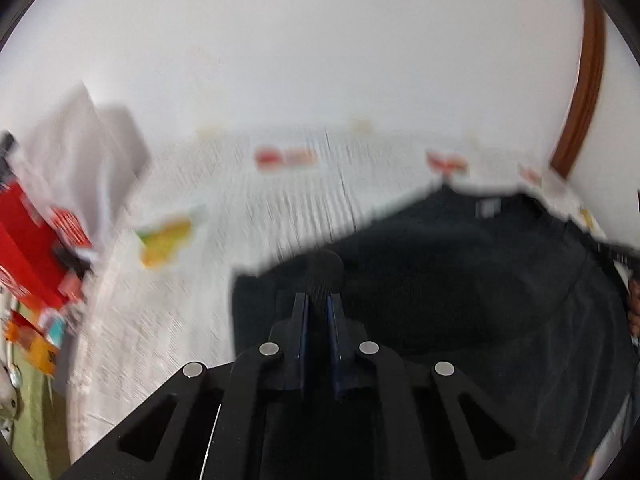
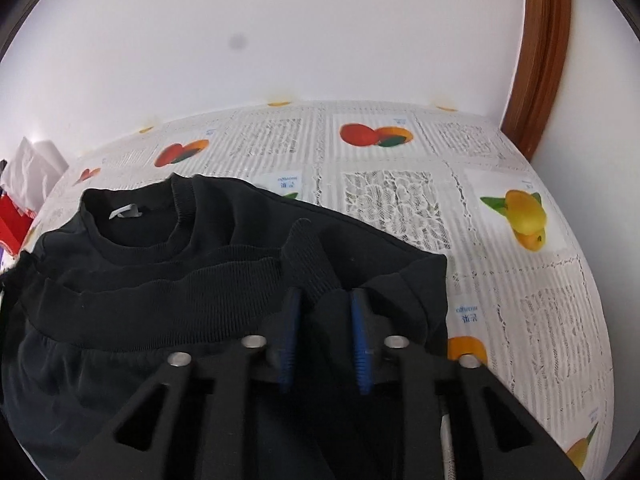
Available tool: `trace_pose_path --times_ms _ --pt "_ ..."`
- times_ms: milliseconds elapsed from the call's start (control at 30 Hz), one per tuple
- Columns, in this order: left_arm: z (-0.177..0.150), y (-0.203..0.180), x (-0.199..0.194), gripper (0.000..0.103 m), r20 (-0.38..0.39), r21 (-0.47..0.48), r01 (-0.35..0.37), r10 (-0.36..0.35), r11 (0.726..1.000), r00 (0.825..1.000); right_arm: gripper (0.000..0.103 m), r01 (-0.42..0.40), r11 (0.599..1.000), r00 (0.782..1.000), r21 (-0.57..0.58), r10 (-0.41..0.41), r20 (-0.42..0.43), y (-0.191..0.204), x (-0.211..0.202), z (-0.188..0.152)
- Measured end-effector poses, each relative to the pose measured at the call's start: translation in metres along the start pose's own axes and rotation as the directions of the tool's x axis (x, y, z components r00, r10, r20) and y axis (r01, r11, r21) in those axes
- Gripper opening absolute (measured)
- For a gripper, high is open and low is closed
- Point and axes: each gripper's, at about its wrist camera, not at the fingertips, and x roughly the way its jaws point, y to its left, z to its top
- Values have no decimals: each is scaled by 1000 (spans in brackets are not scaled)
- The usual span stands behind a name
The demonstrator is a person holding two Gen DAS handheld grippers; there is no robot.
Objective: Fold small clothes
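Observation:
A black sweatshirt (image 2: 168,272) lies on a table with a white fruit-print cloth (image 2: 392,200). Its neck with a white label faces the far side, and the ribbed hem is folded up toward the neck. My right gripper (image 2: 324,308) is shut on the ribbed hem fold at the garment's right side. In the left wrist view, which is motion-blurred, my left gripper (image 1: 318,304) is shut on a bunched piece of the black sweatshirt (image 1: 460,280) at its left edge, lifted a little above the cloth (image 1: 240,216).
A red box and white bags (image 1: 48,216) stand at the table's left end; they also show small in the right wrist view (image 2: 24,188). A white wall runs behind the table. A brown wooden frame (image 2: 540,60) rises at the right.

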Motion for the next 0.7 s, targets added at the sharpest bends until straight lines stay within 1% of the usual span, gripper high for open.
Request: trace_pose_path --times_ms 33,67,100,133,167,200,267,300,367,400,433,467,533,567,633,667,700 --pt "3 0 -7 9 36 -5 -1 2 1000 999 13 -13 1000 1000 -3 13 21 -1 -6 0" --pt "7 2 -11 9 64 -19 -3 4 1000 998 12 -26 1000 998 -4 26 56 -4 -14 0" --pt "10 4 -13 9 76 -44 -1 4 999 997 11 -41 999 993 19 38 109 -10 -26 -1" --pt "14 6 -11 9 68 -60 12 -8 998 998 11 -70 996 986 52 61 154 -17 -37 -1" --pt "16 7 -6 9 54 -69 22 -19 997 998 11 -88 993 981 75 73 180 -22 -43 -1" --pt "18 6 0 9 45 -70 16 -12 997 999 11 -96 991 976 92 76 203 -26 -47 0" --pt "18 4 14 9 14 -67 -1 2 998 1000 11 -91 992 976 93 70 206 -27 -46 1" --pt "16 4 21 9 -2 -68 -4 4 998 1000 11 -69 994 980 86 51 194 -25 -42 2" --pt "14 4 34 9 -33 -66 -37 35 997 999 11 -12 997 993 80 3 114 -21 -19 3" --pt "11 3 36 9 -46 -65 -45 42 997 998 11 31 996 999 89 -32 9 -21 5 3" --pt "9 2 40 10 -61 -65 -52 48 996 997 12 31 996 999 89 -32 9 -21 5 3" --pt "8 2 44 10 -76 -65 -63 58 996 995 12 37 995 999 97 -35 -27 -23 14 3" --pt "5 0 48 11 -102 -54 -78 72 996 992 14 39 995 999 92 -37 -24 -22 8 4" --pt "5 -1 48 13 -108 -51 -83 78 995 991 19 45 996 999 82 -42 -31 -22 4 3" --pt "5 -1 45 13 -120 -49 -77 71 996 990 23 56 996 998 74 -53 -33 -22 0 1" --pt "6 -1 41 13 -129 -50 -66 60 997 990 30 60 996 998 72 -59 -22 -25 -14 -7" --pt "5 0 38 15 -134 -52 -61 53 997 990 33 73 995 997 73 -72 -20 -28 -21 -12"
